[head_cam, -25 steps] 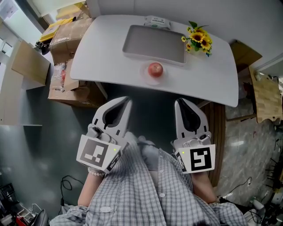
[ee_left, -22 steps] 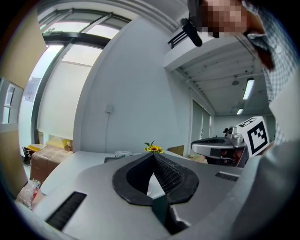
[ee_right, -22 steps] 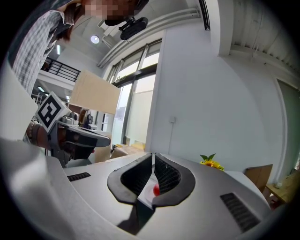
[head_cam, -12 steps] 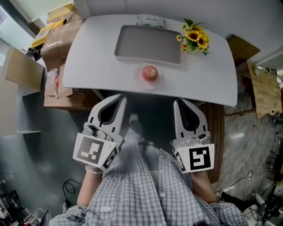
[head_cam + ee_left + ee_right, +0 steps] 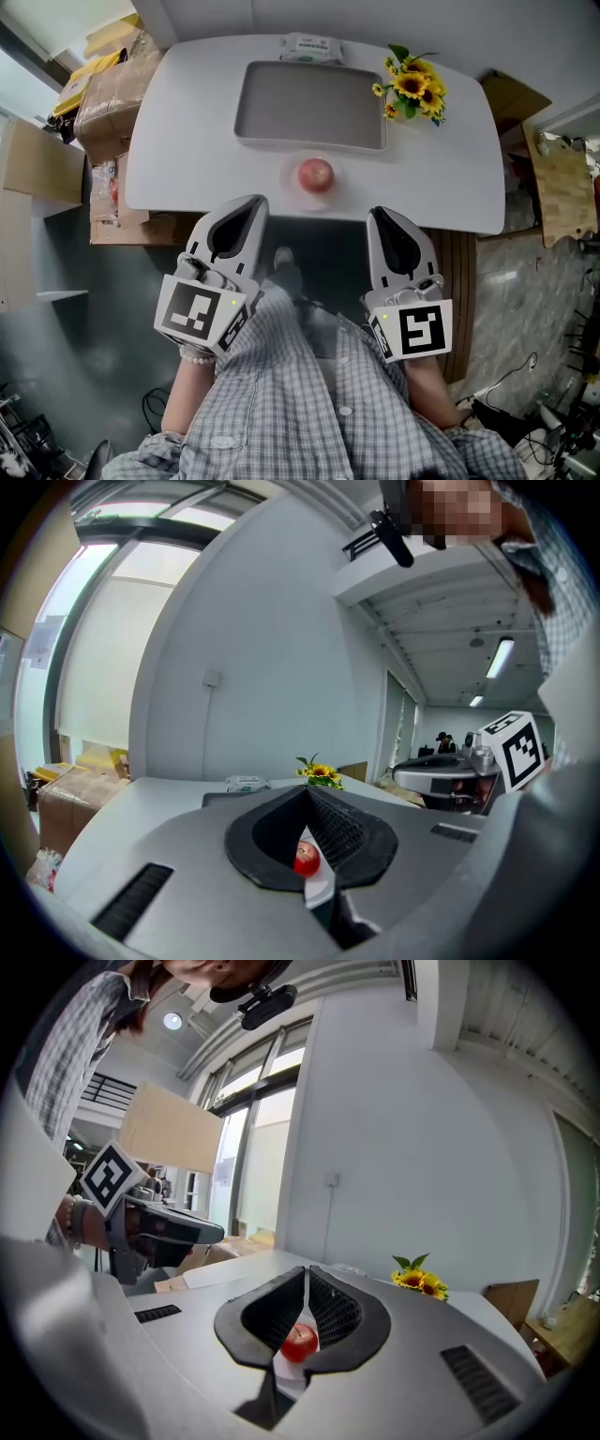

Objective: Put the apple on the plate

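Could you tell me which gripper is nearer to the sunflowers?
Right. The right gripper is off the table's near edge, almost in line with the sunflowers; the left gripper is farther left.

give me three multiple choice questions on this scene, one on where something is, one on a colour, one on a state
1. Where is the apple?
A. on the grey tray
B. on the small white plate
C. in a cardboard box

2. What colour are the flowers?
A. yellow
B. pink
C. blue

3. How do the jaws of the right gripper stand?
A. wide apart
B. shut on the apple
C. together, on nothing

Answers:
1. B, the plate's white rim shows all around the apple.
2. A, the petals are yellow with dark centres.
3. C, the right gripper view shows the jaw tips meeting, with the apple well beyond them.
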`<state>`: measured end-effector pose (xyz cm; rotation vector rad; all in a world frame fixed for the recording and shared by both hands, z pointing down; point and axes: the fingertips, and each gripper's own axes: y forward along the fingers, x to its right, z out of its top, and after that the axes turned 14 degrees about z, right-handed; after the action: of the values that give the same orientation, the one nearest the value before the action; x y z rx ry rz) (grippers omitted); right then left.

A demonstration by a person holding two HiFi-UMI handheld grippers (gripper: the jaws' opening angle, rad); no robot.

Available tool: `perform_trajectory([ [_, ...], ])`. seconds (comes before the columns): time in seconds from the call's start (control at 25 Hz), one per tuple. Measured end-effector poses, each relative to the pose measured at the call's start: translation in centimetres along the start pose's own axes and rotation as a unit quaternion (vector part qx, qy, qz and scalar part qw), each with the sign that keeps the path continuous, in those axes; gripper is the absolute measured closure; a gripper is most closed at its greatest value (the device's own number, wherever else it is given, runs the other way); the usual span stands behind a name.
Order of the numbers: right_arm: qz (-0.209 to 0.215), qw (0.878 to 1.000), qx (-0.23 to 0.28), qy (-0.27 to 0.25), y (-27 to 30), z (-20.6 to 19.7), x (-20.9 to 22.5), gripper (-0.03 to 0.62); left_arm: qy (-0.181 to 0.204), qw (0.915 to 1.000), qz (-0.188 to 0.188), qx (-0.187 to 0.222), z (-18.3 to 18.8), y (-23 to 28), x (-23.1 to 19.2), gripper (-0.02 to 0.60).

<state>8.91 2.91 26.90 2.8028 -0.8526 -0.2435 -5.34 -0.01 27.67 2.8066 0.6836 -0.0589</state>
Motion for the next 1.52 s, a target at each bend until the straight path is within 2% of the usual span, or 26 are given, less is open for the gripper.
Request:
perform_trajectory([
  [0.36, -0.007, 1.0, -0.019, 0.008, 3.7, -0.6, 1.8, 0.563, -0.003, 0.9997, -0.009, -0.023, -0.4, 3.7, -2.5, 0.572],
  [0.84, -0.032, 0.996, -0.07, 0.045, 7.7, -3.8, 5.3, 0.563, -0.009, 0.997, -0.031, -0.071, -2.8, 9.3, -5.0, 0.572],
  [1.16, -0.053, 0.989, -0.115, 0.077, 9.6, -7.5, 7.1, 0.563, -0.01, 0.9896, -0.056, -0.132, -6.5, 11.9, -6.1, 0.572],
  [1.52, -0.037, 0.973, -0.178, 0.144, 10.9, -12.3, 7.9, 0.563, -0.029, 0.978, -0.065, -0.196, -10.1, 13.4, -6.5, 0.572],
])
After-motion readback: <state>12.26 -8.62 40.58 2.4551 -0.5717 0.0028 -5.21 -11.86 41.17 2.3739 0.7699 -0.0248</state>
